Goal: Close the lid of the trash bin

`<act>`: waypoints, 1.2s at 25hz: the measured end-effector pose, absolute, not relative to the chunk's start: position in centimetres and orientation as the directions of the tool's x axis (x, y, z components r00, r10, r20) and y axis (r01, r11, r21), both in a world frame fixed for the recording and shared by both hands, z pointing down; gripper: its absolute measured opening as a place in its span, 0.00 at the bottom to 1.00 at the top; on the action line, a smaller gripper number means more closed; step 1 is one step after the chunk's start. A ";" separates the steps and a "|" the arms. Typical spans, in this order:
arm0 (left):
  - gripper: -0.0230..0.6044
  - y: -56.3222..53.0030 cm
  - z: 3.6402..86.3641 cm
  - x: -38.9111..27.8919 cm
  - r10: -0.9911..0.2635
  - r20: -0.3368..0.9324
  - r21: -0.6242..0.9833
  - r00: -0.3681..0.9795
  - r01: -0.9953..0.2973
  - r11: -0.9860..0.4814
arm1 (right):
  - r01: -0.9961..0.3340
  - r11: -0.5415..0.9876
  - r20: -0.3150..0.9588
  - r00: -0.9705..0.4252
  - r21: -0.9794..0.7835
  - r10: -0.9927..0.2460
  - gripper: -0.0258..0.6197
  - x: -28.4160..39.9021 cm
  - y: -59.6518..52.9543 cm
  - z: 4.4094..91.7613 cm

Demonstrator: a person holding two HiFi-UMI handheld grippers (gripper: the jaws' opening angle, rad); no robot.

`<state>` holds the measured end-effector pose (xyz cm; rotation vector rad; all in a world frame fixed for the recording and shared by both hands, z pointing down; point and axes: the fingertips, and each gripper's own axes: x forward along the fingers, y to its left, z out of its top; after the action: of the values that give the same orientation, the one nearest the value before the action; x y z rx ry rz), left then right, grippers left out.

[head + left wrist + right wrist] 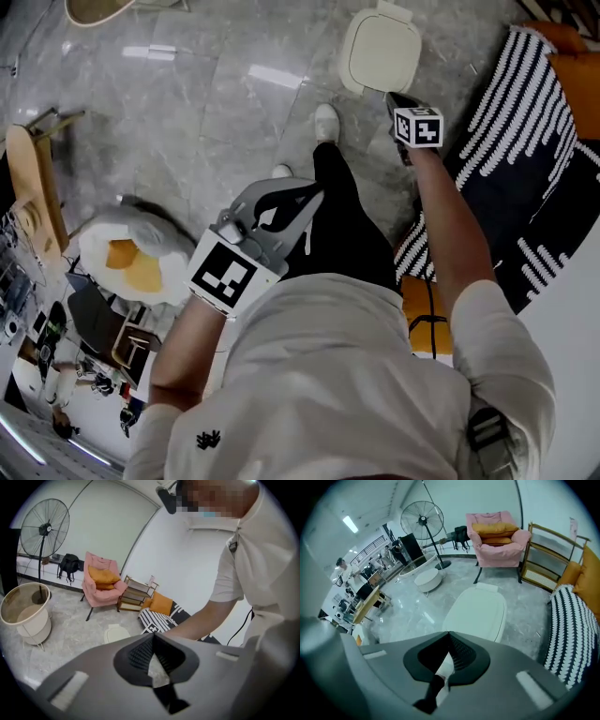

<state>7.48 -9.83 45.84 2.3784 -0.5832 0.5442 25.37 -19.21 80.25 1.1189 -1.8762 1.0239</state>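
Note:
The trash bin (380, 49) stands on the grey floor ahead of the person's feet, and its cream lid lies flat over the top. The right gripper (394, 97) hovers just on the near side of the bin, arm stretched out, jaws shut and empty. In the right gripper view the bin's lid (480, 611) fills the space beyond the closed tips of that gripper (449, 633). Held back near the person's waist, the left gripper (315, 193) is also shut with nothing in it. From the left gripper (153, 635) the bin (115, 632) looks small and far.
A black-and-white striped rug (525, 141) lies right of the bin. A white beanbag with orange cushions (131, 258) sits at the left. A pink armchair (497, 538), a standing fan (423, 520), a wooden shelf (548, 559) and a round basket (26, 611) stand around the room.

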 end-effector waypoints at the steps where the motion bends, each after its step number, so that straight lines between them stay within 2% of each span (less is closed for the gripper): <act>1: 0.12 -9.4 45.1 7.3 -0.271 0.503 0.464 0.821 -0.521 -0.717 | -0.911 0.312 0.852 -0.378 -0.272 -0.361 0.04 25.0 -18.7 78.8; 7: 0.13 -7.3 41.6 6.2 -0.280 0.467 0.410 0.839 -0.486 -0.772 | -0.895 0.340 0.779 -0.425 -0.288 -0.461 0.04 22.7 -16.2 69.6; 18: 0.13 -2.1 36.4 2.4 -0.296 0.415 0.248 0.861 -0.420 -0.873 | -0.844 0.455 0.640 -0.520 -0.284 -0.566 0.04 16.7 -6.3 52.7; 22: 0.13 0.0 35.4 1.1 -0.308 0.410 0.217 0.859 -0.420 -0.881 | -0.821 0.510 0.578 -0.552 -0.255 -0.600 0.04 14.7 -2.1 47.1; 30: 0.13 4.4 33.6 -0.4 -0.345 0.378 0.199 0.859 -0.439 -0.876 | -0.827 0.521 0.456 -0.555 -0.211 -0.696 0.04 14.3 4.6 38.0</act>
<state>-0.42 4.37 33.57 2.7551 -0.5938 0.4840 14.28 4.56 38.00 1.2693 -2.4501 0.5874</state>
